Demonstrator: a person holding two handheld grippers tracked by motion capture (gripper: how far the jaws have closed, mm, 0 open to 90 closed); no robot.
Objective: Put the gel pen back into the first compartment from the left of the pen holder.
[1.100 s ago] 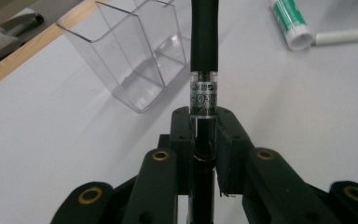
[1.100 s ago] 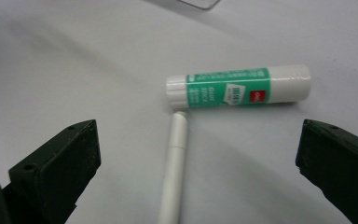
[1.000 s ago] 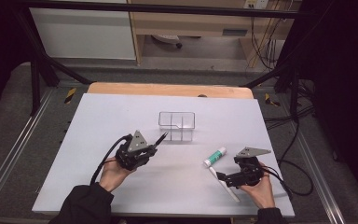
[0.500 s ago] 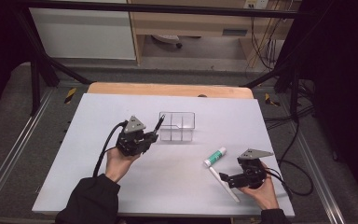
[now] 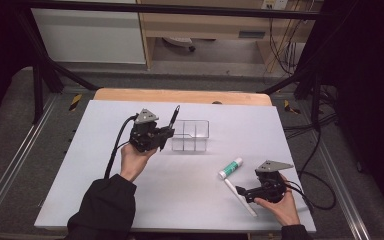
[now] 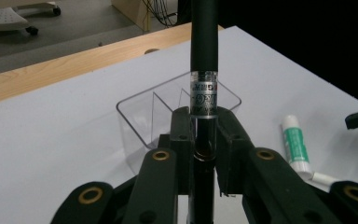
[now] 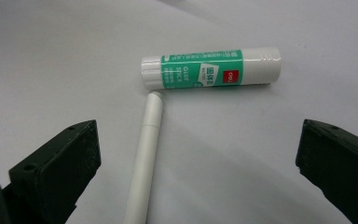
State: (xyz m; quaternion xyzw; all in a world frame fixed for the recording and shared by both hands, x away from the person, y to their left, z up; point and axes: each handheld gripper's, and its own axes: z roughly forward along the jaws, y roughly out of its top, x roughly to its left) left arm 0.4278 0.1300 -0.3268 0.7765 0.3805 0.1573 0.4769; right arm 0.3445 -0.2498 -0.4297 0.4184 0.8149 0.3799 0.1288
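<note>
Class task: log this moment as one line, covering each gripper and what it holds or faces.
left gripper: shut on pen, above tray | right gripper: open, facing white pen and glue stick

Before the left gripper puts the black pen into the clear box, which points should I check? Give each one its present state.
1. Left gripper shut on the pen: ok.
2. Pen stands upright between the jaws: ok.
3. Box compartments free of things: ok.
4. Pen tip already over the box: cannot tell.
5. Right gripper open, away from the box: ok.
6. Glue stick and white pen lie apart from the box: ok.
</note>
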